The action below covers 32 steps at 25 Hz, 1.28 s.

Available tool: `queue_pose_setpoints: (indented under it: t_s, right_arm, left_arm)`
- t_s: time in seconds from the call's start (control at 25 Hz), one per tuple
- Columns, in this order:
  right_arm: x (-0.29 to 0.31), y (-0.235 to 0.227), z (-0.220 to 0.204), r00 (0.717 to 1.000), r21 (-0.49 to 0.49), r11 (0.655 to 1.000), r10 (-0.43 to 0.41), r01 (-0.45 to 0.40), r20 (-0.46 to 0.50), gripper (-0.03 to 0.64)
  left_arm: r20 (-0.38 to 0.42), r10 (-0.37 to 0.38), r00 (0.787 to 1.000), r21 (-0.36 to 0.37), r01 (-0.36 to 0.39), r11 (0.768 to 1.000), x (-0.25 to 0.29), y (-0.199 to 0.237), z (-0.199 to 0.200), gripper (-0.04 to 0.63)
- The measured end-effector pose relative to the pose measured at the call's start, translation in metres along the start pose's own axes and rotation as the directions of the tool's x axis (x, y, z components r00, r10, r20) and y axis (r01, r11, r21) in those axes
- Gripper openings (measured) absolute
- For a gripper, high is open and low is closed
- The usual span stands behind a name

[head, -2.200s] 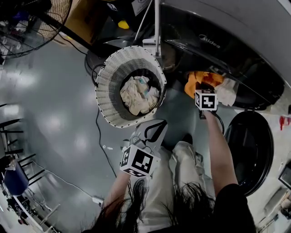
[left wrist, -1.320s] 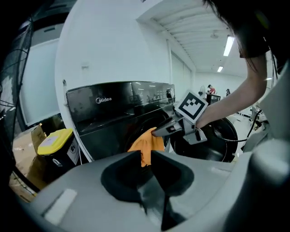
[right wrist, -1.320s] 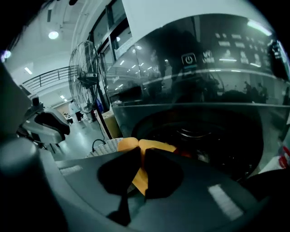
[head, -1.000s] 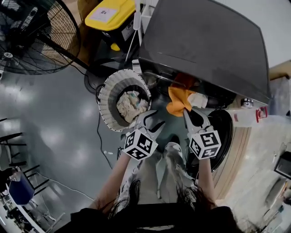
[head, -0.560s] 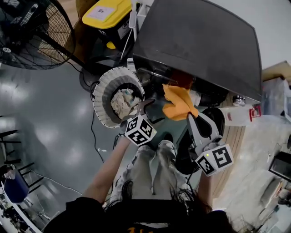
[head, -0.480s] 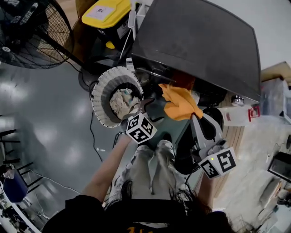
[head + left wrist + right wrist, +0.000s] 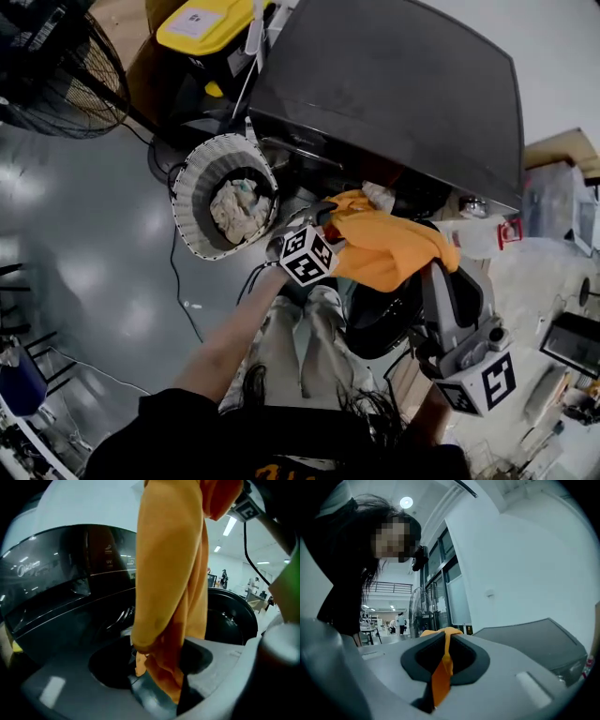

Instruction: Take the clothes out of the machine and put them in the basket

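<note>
- R gripper [image 7: 439, 272] up high, jaws clamped tight on orange cloth [image 7: 384, 253].
- L gripper [image 7: 319, 217] pinches cloth's lower end by washer [image 7: 394, 84]; basket [image 7: 187, 183] sits left.

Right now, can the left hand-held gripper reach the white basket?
Probably yes: the white basket stands close beside the left hand-held gripper, nothing between. But the right hand-held gripper also grips its orange garment.

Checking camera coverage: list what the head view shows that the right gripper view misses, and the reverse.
Head view only: the basket holding pale clothes, and the left gripper. Right gripper view only: tall windows and people far off indoors. Both: the orange garment pinched in the right gripper, and the machine top.
</note>
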State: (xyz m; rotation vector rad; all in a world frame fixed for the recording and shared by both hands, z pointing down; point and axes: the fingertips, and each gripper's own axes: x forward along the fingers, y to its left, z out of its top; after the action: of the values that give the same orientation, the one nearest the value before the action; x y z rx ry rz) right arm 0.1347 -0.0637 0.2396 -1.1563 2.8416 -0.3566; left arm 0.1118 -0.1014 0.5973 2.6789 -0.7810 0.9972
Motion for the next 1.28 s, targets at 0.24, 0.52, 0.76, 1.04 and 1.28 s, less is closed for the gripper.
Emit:
queue_pose_setpoints:
  t_s: [0.24, 0.52, 0.76, 1.04, 1.28]
  right_arm:
    - [-0.018, -0.026, 0.001, 0.998, -0.020, 0.998, -0.064, 0.064, 0.013, 0.051]
    - [-0.024, -0.054, -0.042, 0.989, -0.083, 0.992, -0.105, 0.097, -0.100, 0.051]
    - [0.002, -0.038, -0.108, 0.961, -0.092, 0.996, -0.040, 0.015, -0.274, 0.051]
    - [0.059, 0.029, -0.141, 0.930, -0.079, 0.980, 0.145, -0.182, -0.338, 0.051]
    - [0.121, 0.084, -0.128, 0.908, -0.082, 0.940, 0.294, -0.331, -0.299, 0.051]
  left_arm:
    - [0.101, 0.007, 0.995, -0.093, 0.003, 0.996, -0.019, -0.019, 0.020, 0.049]
    - [0.304, 0.183, 0.935, -0.277, -0.097, 0.956, -0.099, 0.008, 0.057, 0.040]
    - [0.422, 0.341, 0.840, -0.337, -0.204, 0.919, -0.180, 0.043, 0.082, 0.032]
    - [0.531, 0.459, 0.713, -0.342, -0.315, 0.885, -0.275, 0.070, 0.104, 0.032]
    - [0.547, 0.584, 0.599, -0.433, -0.394, 0.810, -0.359, 0.099, 0.103, 0.031]
